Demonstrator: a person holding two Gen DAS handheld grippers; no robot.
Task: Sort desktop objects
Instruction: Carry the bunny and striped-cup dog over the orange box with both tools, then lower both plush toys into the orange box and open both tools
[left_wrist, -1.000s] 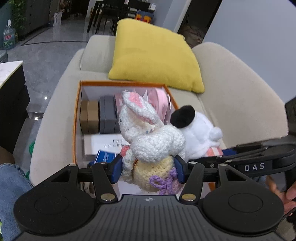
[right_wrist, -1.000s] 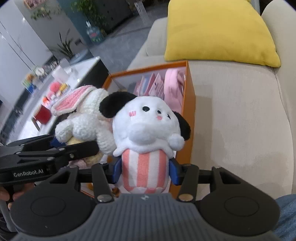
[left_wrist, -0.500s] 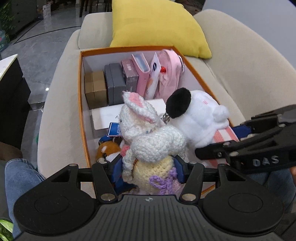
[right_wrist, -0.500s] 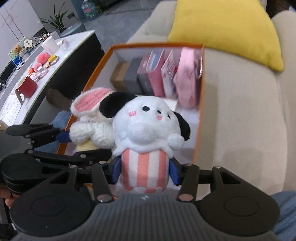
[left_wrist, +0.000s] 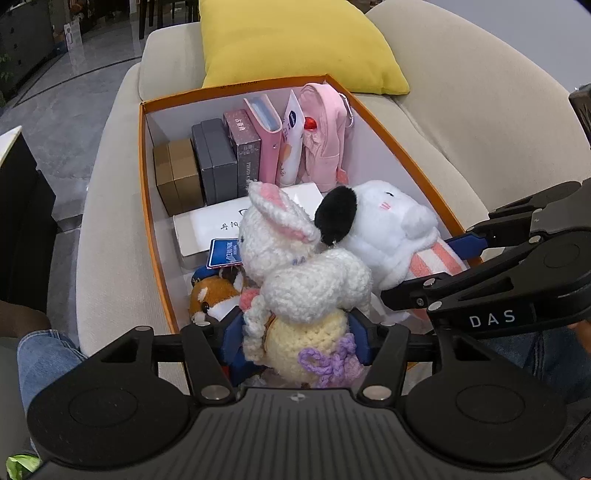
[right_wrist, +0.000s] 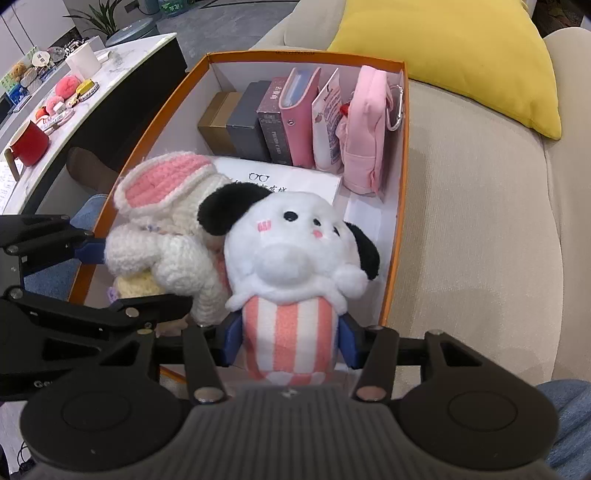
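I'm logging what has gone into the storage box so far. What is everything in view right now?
orange box: 1, orange with white inside, on the beige sofa
upright small boxes: 3, gold, grey, dark maroon, along the far wall
pink binder: 1, beside them
tube: 1, white
pink pouch: 1, far right corner
flat white box: 1, on the floor of the box
fox plush: 1, orange, near left corner
yellow cushion: 1, behind the box
crochet rabbit: 1, white and pink, in the left gripper
dog plush: 1, white with black ears, in the right gripper
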